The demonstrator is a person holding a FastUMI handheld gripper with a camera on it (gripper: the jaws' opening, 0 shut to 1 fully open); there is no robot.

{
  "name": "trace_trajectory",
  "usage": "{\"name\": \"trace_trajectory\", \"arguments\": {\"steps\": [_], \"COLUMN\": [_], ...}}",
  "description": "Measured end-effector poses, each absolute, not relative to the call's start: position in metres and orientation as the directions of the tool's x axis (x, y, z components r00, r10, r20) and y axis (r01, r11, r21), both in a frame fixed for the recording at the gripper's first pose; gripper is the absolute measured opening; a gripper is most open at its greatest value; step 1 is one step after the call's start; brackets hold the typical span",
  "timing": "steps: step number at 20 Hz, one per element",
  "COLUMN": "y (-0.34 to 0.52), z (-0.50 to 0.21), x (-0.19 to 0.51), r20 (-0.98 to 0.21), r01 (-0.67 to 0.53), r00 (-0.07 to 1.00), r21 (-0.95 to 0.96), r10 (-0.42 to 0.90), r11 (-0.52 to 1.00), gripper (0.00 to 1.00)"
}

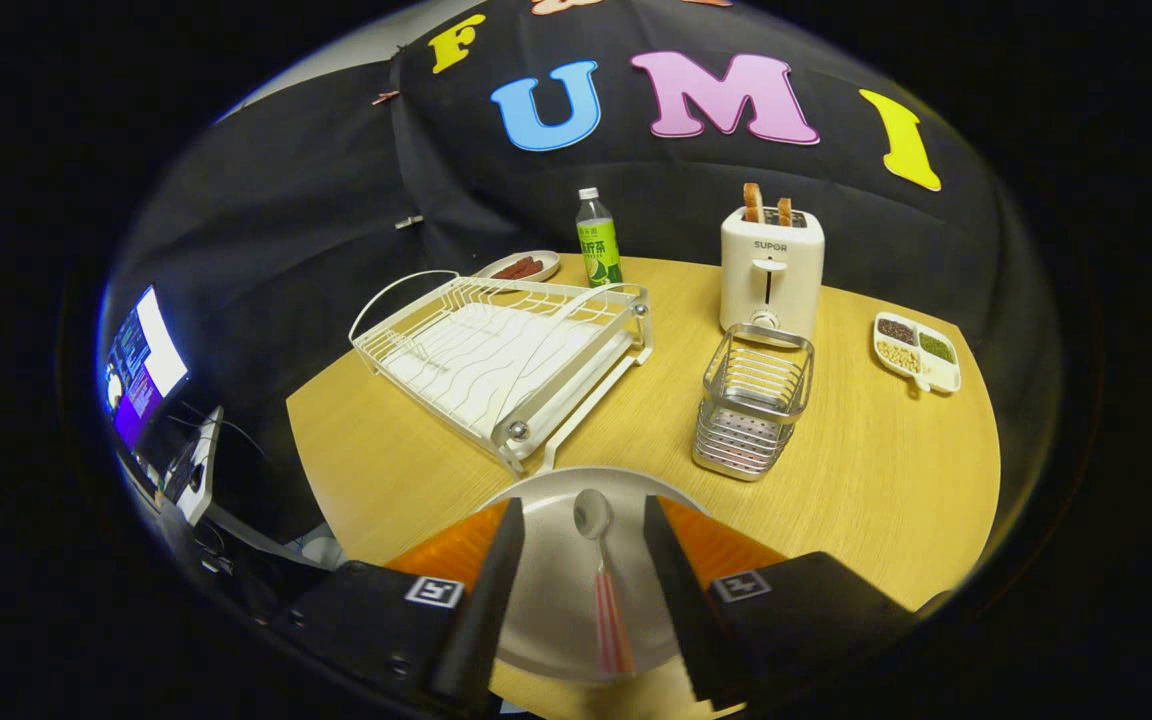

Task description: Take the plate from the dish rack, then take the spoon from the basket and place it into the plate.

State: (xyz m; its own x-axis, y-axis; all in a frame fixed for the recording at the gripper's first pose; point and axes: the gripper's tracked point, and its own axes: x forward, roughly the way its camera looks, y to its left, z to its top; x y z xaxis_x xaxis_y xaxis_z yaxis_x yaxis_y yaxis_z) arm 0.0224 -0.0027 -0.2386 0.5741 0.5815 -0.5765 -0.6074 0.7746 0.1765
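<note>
1. One gripper (581, 560), fingers spread wide, holding nothing.
2. One spoon (601, 570) lies in the one plate (546, 590), between the fingers, touching neither.
3. One rack (501, 345) and one basket (753, 400) stand beyond the plate.
4. Farther back: one bottle (597, 240), one toaster (771, 275) with two toast slices, two small dishes.
</note>
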Motion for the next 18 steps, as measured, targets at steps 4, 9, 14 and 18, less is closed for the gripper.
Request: {"name": "trace_trajectory", "arguments": {"steps": [4, 9, 14, 18], "y": [-0.012, -0.026, -0.047, -0.059], "z": [-0.21, -0.148, -0.082, -0.033], "x": [0.035, 0.049, 0.054, 0.041], "r20": [-0.535, -0.446, -0.35, -0.267], "r01": [-0.56, -0.472, -0.312, -0.168], "r00": [0.638, 0.751, 0.87, 0.939], "r21": [0.171, 0.154, 0.155, 0.191], "r10": [0.553, 0.488, 0.348, 0.216], "r11": [0.811, 0.868, 0.937, 0.967], "gripper": [0.99, 0.99, 0.99, 0.99]}}
